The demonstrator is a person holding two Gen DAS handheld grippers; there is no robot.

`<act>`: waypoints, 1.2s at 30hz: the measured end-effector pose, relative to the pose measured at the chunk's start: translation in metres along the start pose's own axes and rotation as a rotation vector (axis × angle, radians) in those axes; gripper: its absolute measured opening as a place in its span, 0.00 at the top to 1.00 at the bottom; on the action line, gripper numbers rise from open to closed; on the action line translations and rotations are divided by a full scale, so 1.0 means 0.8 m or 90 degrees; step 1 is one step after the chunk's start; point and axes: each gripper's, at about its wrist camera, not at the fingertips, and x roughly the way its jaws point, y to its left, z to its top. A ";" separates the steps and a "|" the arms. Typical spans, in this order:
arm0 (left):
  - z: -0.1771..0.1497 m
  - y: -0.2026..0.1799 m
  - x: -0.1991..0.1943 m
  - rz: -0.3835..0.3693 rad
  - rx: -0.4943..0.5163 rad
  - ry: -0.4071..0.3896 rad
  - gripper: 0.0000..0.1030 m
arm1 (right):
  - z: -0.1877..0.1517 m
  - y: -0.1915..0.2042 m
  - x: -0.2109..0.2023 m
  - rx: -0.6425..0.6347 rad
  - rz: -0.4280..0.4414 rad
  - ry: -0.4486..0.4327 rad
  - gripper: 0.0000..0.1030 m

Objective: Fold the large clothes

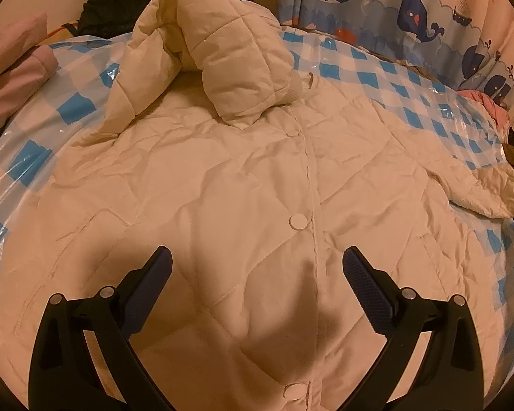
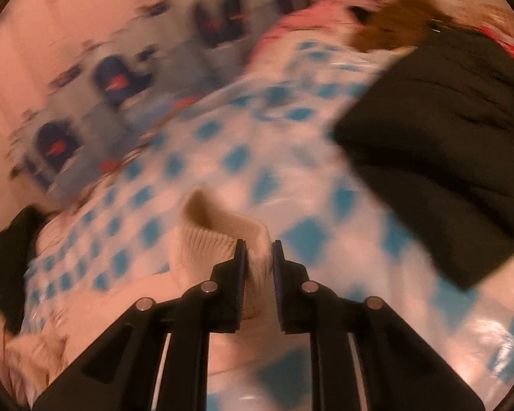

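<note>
Cream quilted jacket [image 1: 243,178] lies spread face-up on the blue-check plastic sheet [image 1: 387,78], filling most of the left wrist view. Its snap placket [image 1: 308,185] runs from bottom centre up toward the top of frame, so the long axis points straight away from the left gripper [image 1: 257,263]. One sleeve [image 1: 202,65] is already doubled over the chest at upper centre; the other trails off to the right edge.

L gripper hangs over the lower front panel, tilted down, jaws wide apart w/ nothing between them. Snap button [image 1: 297,221] sits just above the gap, a touch right of centre. Shadow of the tool falls on the fabric below; can't tell if the tips touch cloth.

Right wrist view is all motion blur. R gripper [image 2: 258,257] is nearly closed, pads pinching the ribbed knit cuff [image 2: 219,236] of the sleeve. The cuff sticks out above and left of the fingertips, lifted clear of the check sheet behind. Dark folded garment [image 2: 438,157] sits at the right of frame, well apart.

So R hand has the free sleeve end and looks like the working arm. Judging by the layout, this sleeve needs to go across the body toward the placket to match the first. L hand is nearer the hem, placed to pin or take the bottom edge. Risk: the puffy fabric could slide on the slick plastic.
</note>
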 end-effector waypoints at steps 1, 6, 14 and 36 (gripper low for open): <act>0.000 0.000 0.000 0.000 0.000 -0.001 0.06 | 0.001 -0.012 -0.007 0.017 -0.012 -0.019 0.72; -0.001 -0.002 0.001 -0.001 0.003 0.002 0.06 | -0.005 -0.003 -0.027 -0.025 0.019 -0.080 0.44; -0.001 -0.001 0.000 0.005 0.002 -0.002 0.06 | -0.102 0.071 0.138 -0.184 -0.011 0.248 0.34; 0.145 -0.131 0.057 0.399 0.654 -0.205 0.06 | -0.393 0.336 0.017 -0.449 0.378 0.304 0.12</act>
